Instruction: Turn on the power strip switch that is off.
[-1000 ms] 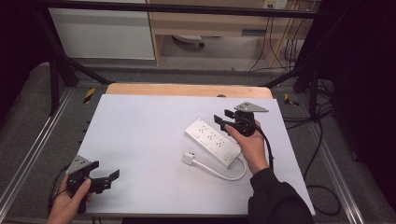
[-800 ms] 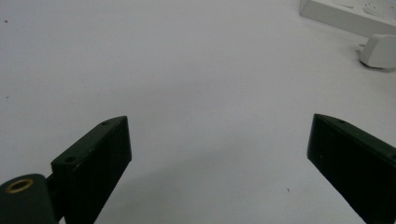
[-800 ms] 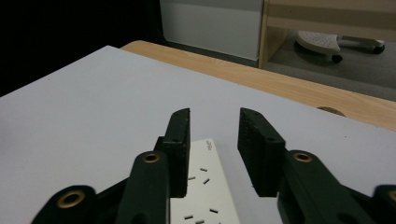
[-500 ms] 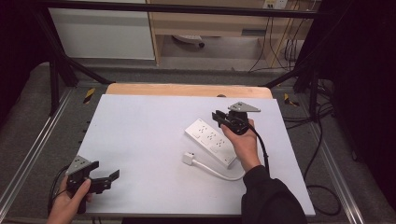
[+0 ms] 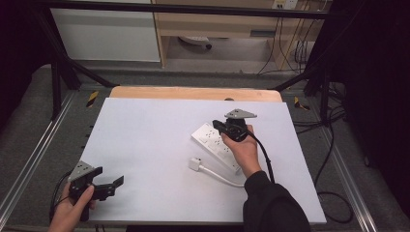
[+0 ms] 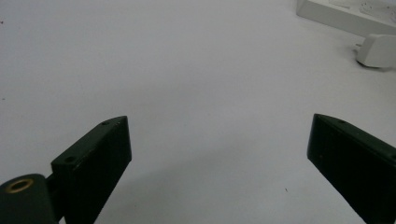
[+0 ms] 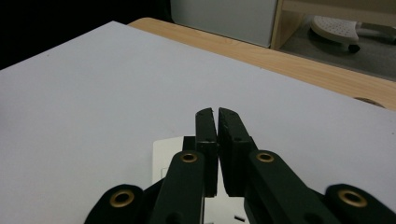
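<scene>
A white power strip [image 5: 208, 137] lies slantwise on the white table top [image 5: 145, 135], right of the middle. Its white plug [image 5: 195, 164] rests in front of it on a curled white cable [image 5: 220, 176]. My right gripper [image 5: 216, 126] hovers over the strip's far end; its jaws have just been closing and now meet with nothing between them. In the right gripper view the jaws [image 7: 217, 112] touch above the strip [image 7: 166, 158]. My left gripper [image 5: 109, 176] is open near the front left corner. The left gripper view shows its jaws [image 6: 219, 119] wide apart, with the strip [image 6: 345, 14] and plug [image 6: 378, 49] far off.
A wooden strip [image 5: 193, 93] borders the table's far edge. Metal frame rails [image 5: 29, 164] run along both sides. Black cables [image 5: 333, 145] trail on the floor at the right. A white cabinet [image 5: 106, 34] and a shelf unit stand behind the table.
The right hand has moved left and down over the power strip's far end, and its jaws have closed. The left hand has kept still.
</scene>
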Tool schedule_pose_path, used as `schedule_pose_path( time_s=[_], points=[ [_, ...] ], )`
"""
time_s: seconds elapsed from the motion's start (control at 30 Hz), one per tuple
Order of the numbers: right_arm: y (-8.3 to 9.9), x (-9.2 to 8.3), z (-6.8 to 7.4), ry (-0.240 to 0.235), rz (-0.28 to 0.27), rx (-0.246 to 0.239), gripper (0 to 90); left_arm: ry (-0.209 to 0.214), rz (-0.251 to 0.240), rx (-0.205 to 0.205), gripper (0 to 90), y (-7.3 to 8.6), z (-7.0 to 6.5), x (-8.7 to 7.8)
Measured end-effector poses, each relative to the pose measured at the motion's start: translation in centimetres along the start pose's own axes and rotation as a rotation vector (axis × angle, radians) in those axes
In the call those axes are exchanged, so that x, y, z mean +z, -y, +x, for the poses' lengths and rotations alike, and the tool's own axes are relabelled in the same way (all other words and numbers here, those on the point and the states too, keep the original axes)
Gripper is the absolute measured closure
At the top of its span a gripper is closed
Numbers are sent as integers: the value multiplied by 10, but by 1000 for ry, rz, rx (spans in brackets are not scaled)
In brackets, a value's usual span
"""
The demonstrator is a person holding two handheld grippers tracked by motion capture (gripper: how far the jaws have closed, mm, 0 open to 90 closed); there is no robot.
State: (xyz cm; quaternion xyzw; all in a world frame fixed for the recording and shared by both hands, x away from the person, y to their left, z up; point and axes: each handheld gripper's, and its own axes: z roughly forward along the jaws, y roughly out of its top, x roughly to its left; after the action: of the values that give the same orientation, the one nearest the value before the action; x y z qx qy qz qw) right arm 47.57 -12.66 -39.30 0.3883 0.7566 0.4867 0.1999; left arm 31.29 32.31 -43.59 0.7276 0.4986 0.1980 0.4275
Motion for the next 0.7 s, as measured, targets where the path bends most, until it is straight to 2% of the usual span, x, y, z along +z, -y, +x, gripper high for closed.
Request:
schedule_pose_path(
  time_s=[0.33,0.7],
  points=[
    [5,9,7,-15,56,-21,900,1,-3,-2,64,0,-1,0],
    [8,17,9,-21,92,-38,900,2,-1,-1,64,0,-1,0]
  ],
)
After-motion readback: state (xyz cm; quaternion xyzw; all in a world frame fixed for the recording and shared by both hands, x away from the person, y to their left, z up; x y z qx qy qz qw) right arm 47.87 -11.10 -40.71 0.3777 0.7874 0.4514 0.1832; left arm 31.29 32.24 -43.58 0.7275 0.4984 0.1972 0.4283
